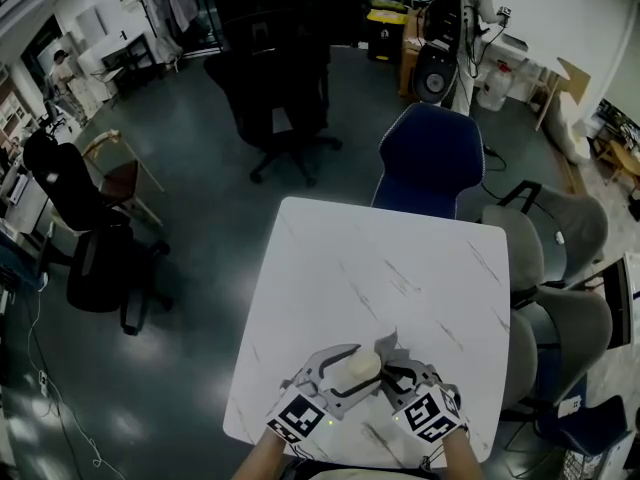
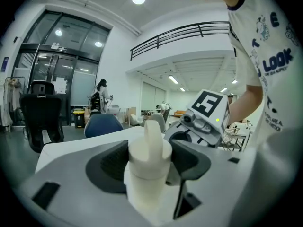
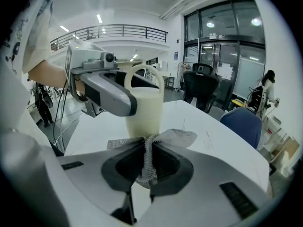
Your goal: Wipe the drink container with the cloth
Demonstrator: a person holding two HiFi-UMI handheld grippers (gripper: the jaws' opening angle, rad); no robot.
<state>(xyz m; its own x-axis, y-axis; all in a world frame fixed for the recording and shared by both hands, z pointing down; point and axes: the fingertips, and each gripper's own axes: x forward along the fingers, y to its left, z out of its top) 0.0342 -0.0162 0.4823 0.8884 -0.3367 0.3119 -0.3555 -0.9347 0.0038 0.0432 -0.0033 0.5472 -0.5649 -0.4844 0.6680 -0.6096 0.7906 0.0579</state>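
Left gripper (image 2: 147, 163): jaws closed on the drink container (image 2: 146, 171), dark pads clamping both sides of the cream body just below the cap. The loop handle (image 2: 152, 134) on the cap points to 12 o'clock in the left gripper view.

Right gripper (image 3: 148, 167): jaws pinched shut on the cloth (image 3: 150, 148). It is a grey mesh fabric bunched into a narrow strip between the pads, and it fans out to 10 and 2 o'clock past the tips.

In the right gripper view the fanned end of the cloth sits against the container's lower body. It looks like contact, but the bunching hides the exact touch line.

In the head view the container is at the 6 o'clock end of the white marble table (image 1: 330, 268), close to the near edge and between the two grippers. The cloth is at about 1 o'clock from it. I can't tell whether the container's base is on the tabletop or lifted off it.

Around the table, a blue chair (image 1: 430, 163) is at 12 o'clock, grey chairs (image 1: 560, 318) are at 3 o'clock, and a black office chair (image 1: 280, 98) is well apart at 11 o'clock.
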